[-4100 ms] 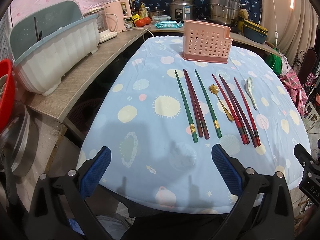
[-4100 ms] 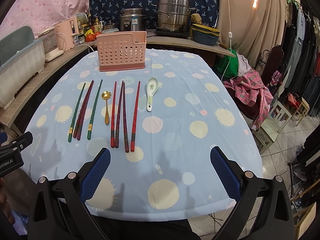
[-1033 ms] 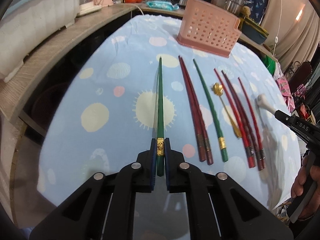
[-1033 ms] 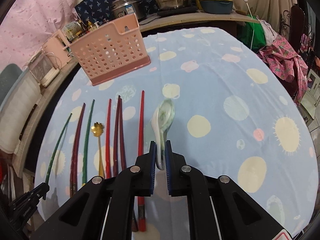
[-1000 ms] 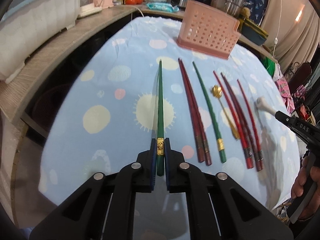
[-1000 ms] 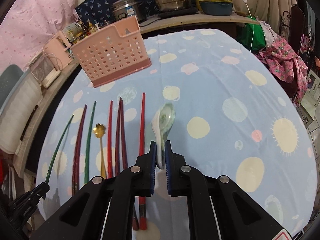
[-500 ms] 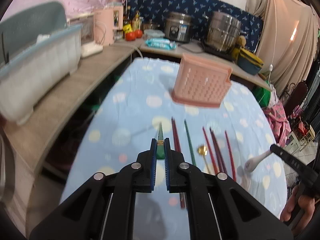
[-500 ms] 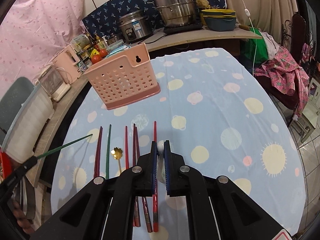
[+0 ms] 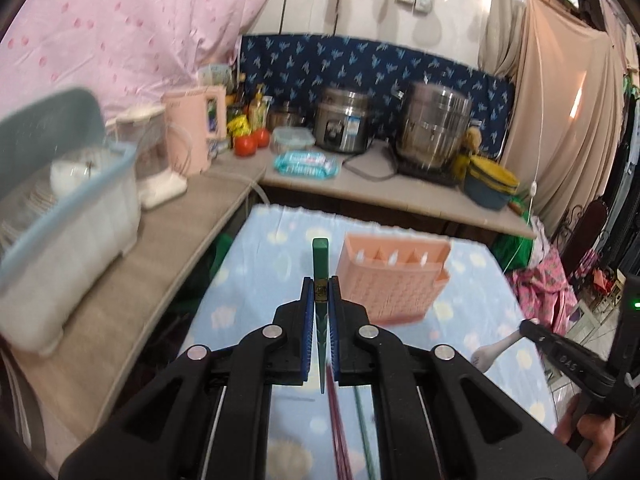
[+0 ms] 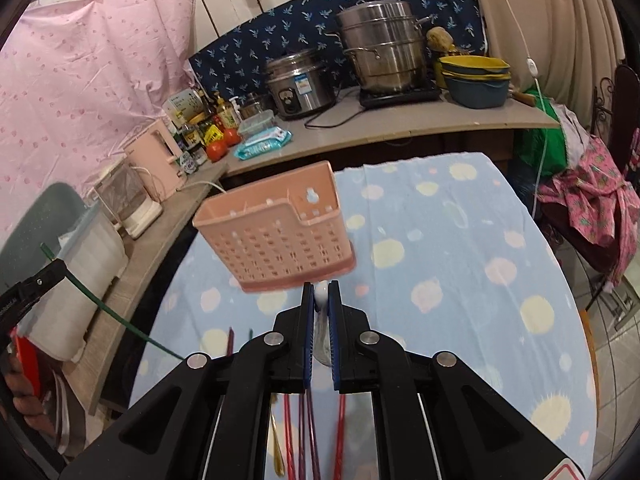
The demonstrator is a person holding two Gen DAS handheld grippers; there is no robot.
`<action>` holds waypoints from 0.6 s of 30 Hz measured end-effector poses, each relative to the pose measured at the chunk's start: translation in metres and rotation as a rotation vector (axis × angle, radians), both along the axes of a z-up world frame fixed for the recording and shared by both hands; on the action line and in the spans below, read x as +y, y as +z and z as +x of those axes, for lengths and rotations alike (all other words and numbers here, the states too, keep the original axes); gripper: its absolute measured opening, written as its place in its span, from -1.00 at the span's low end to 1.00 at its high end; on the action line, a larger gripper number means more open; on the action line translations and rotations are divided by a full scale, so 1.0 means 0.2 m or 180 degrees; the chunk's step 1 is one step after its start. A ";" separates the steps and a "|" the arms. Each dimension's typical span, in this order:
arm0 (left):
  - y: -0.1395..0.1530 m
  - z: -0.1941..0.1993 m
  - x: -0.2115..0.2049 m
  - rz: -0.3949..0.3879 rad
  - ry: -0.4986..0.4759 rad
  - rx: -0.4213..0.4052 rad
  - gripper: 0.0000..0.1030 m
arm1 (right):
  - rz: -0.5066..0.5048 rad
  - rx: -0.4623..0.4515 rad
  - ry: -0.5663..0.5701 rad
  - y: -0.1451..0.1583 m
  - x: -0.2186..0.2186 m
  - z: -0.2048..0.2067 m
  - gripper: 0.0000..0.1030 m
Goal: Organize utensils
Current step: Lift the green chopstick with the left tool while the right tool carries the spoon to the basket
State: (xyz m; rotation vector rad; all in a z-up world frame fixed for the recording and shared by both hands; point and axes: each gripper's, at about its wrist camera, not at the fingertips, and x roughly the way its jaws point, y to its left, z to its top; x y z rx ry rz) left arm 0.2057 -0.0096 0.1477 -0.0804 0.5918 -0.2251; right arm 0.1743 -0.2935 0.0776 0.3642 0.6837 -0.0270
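Observation:
My left gripper is shut on a green chopstick, held in the air and tilted up toward the pink perforated basket. My right gripper is shut on the handle of a white ceramic spoon, lifted just in front of the basket. From the right wrist, the left gripper shows at the far left with its chopstick slanting down. From the left wrist, the spoon shows at the right. Red chopsticks, a gold spoon and a second green chopstick lie on the blue spotted tablecloth.
An L-shaped counter wraps the table's far and left sides. On it stand a rice cooker, a steel steamer pot, a pink kettle and a white dish bin. Clothes hang off a chair at the right.
Both grippers have risen off the table, the left with the green chopstick, the right with the white spoon, and moved toward the basket. The remaining utensils have dropped low in both views.

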 end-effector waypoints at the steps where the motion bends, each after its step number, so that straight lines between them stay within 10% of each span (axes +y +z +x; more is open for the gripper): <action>1: 0.05 0.03 -0.01 -0.0019 -0.0008 -0.0065 -0.87 | 0.0002 -0.0021 0.0009 0.02 0.00 0.04 -0.87; 11: 0.45 0.29 -0.11 -0.0244 -0.0111 -0.0652 -0.87 | 0.0176 -0.0305 0.0040 0.20 -0.05 0.47 -0.87; 18: 0.43 0.49 -0.24 -0.0227 -0.0157 -0.0601 -0.87 | 0.0184 -0.0295 0.0008 0.19 -0.08 0.68 -0.87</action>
